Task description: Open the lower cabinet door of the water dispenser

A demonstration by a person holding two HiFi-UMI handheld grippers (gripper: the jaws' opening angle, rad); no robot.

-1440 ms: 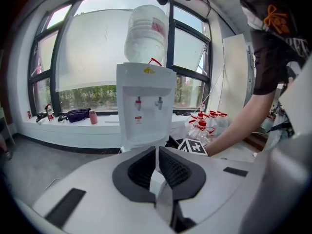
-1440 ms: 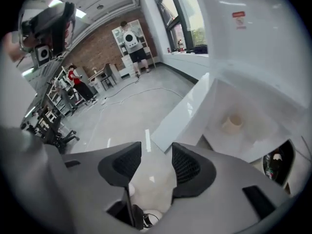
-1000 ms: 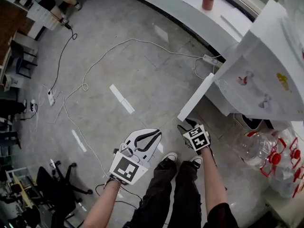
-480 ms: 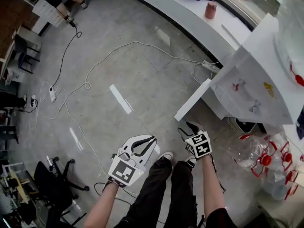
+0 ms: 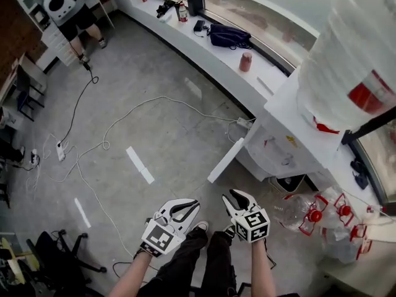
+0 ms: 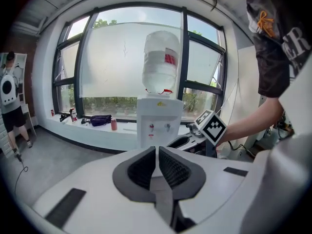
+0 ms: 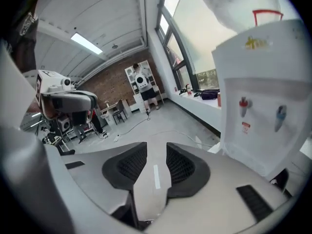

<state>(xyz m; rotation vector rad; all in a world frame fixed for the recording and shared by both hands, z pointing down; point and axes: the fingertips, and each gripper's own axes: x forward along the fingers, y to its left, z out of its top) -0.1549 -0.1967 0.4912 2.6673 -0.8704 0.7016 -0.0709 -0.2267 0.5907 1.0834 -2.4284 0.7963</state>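
The white water dispenser (image 5: 281, 142) stands at the right with a big bottle (image 5: 349, 60) on top. Its lower cabinet door (image 5: 225, 160) swings out towards the floor's middle. My right gripper (image 5: 234, 195) hangs in the air a little in front of the door's outer edge, not touching it. Its jaws are closing, with a gap and nothing between them (image 7: 156, 147). My left gripper (image 5: 193, 205) floats beside it at the left, pads meeting at the tips (image 6: 157, 150), empty. The left gripper view faces the dispenser (image 6: 158, 123); the right gripper view shows its taps (image 7: 242, 103).
Empty bottles with red handles (image 5: 315, 214) lie right of the dispenser. Cables (image 5: 142, 111) and a power strip (image 5: 60, 151) cross the floor. A window ledge (image 5: 204, 45) carries a bag (image 5: 228, 36) and a cup (image 5: 245, 61). An office chair (image 5: 62, 252) stands at bottom left, a person (image 5: 62, 5) far back.
Both grippers have risen from near the floor; the right one has come up away from the door's low corner. The door stays swung out.
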